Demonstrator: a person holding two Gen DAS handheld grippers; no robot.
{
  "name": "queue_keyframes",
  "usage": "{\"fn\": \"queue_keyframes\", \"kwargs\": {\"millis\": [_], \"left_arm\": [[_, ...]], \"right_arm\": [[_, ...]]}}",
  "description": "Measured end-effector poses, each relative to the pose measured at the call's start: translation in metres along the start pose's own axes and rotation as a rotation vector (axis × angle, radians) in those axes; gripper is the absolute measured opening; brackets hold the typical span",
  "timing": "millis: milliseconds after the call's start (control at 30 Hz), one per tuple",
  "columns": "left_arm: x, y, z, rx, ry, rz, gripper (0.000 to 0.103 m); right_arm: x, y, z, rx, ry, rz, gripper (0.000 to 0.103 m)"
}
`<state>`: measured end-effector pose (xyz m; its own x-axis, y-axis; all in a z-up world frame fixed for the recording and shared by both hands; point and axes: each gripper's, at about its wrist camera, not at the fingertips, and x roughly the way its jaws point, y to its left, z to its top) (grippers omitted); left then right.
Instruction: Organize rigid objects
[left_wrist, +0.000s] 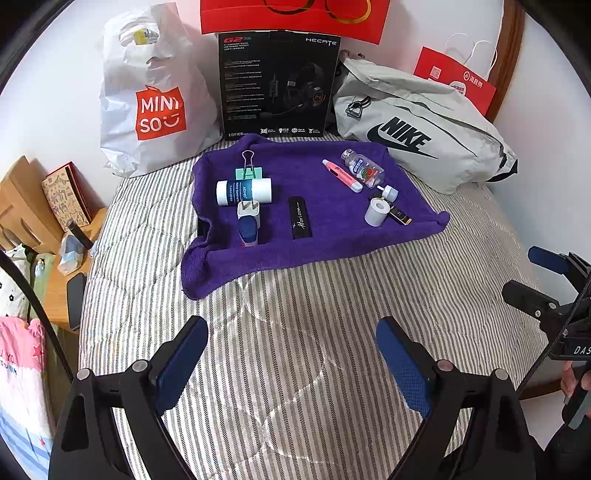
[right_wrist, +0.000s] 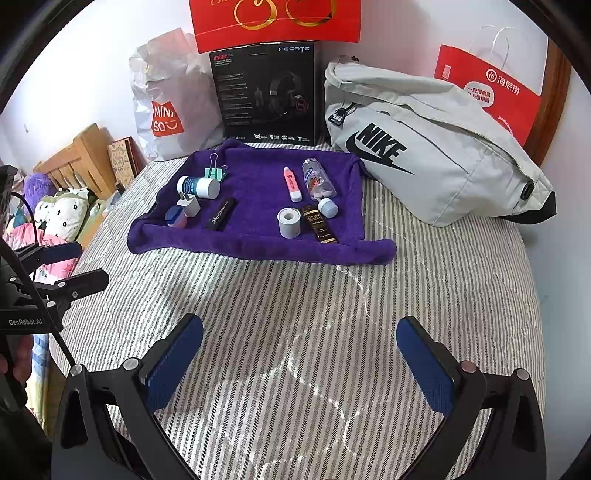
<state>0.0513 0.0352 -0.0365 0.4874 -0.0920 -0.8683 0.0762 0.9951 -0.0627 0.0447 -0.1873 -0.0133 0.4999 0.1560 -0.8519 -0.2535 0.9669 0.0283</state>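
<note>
A purple towel (left_wrist: 295, 254) (right_wrist: 258, 247) lies on the striped bed and bears small objects in two groups. On the left are a green binder clip (left_wrist: 248, 170), a white and blue bottle (left_wrist: 243, 191) (right_wrist: 198, 186), a white plug (left_wrist: 249, 211), a blue and pink item (left_wrist: 247, 230) and a black Horizon case (left_wrist: 299, 217) (right_wrist: 221, 213). On the right are a pink marker (left_wrist: 341, 176) (right_wrist: 292, 184), a clear bottle (left_wrist: 362, 168) (right_wrist: 317, 181), a white roll (left_wrist: 376, 211) (right_wrist: 289, 222) and a dark tube (right_wrist: 318, 224). My left gripper (left_wrist: 291, 339) and right gripper (right_wrist: 299, 338) are open and empty, short of the towel.
Behind the towel stand a white Miniso bag (left_wrist: 155, 96), a black headset box (left_wrist: 277, 85) and a grey Nike bag (left_wrist: 421, 129) (right_wrist: 424, 147), with red paper bags (right_wrist: 491, 88) by the wall. A wooden headboard (left_wrist: 22, 199) and clutter are to the left.
</note>
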Motion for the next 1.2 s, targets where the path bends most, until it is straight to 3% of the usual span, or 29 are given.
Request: {"fn": "queue_keyframes", "kwargs": {"millis": [1200], "left_arm": [[-0.0071, 0.0037, 0.0035, -0.018, -0.022, -0.001, 0.093]], "right_arm": [[-0.0037, 0.0017, -0.0005, -0.012, -0.005, 0.007, 0.103]]}}
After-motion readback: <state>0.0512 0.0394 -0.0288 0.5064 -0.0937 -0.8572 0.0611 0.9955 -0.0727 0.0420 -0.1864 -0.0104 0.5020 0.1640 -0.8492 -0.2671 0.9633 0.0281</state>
